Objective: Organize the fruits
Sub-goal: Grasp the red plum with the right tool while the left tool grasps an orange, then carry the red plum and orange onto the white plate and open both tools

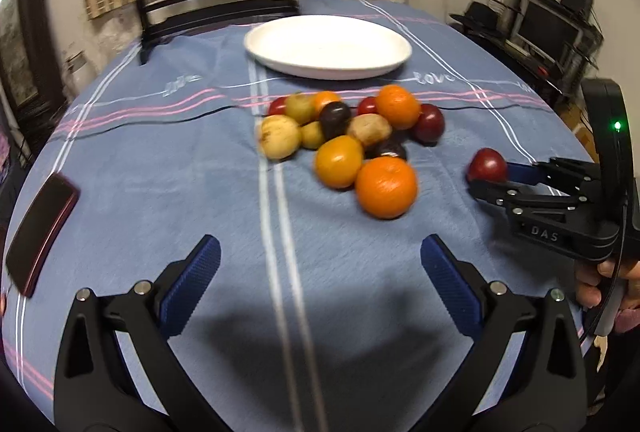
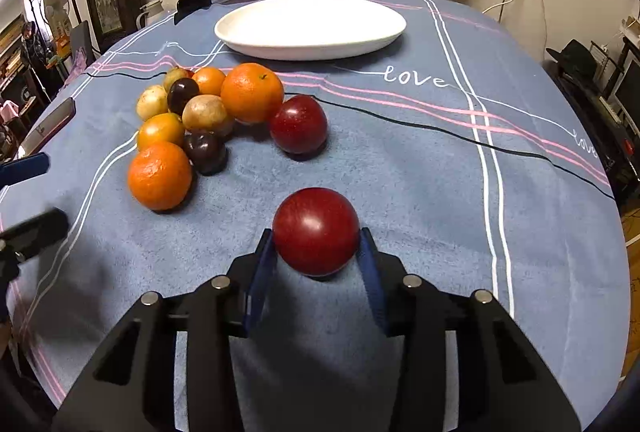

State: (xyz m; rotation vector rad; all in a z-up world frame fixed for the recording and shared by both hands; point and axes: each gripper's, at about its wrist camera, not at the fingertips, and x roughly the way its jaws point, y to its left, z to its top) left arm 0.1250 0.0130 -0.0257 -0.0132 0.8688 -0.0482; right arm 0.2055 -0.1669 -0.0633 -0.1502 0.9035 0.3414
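Red plum sits on the blue tablecloth, toward the near right part of the table, apart from the fruit pile. Right gripper has it between both blue pads, one on each side of the fruit, both touching as far as I can see; the plum looks to be still resting on the cloth, dark shadow right under it. Gripper angled steeply down, coming in from the table's right edge; a hand wraps the handle below the green light.

Second red plum lies just beyond, touching the big orange at the pile's right side. Pile is mid-table: oranges, dark plums, yellowish-brown fruits, all bunched together.

White plate stands past the pile near the far edge, nothing on it.

Left gripper hangs over bare cloth at the near edge, short of the pile, tilted down, jaws spread wide with nothing between them.

Dark phone lies at the left edge. Dark wooden chair behind the far edge.
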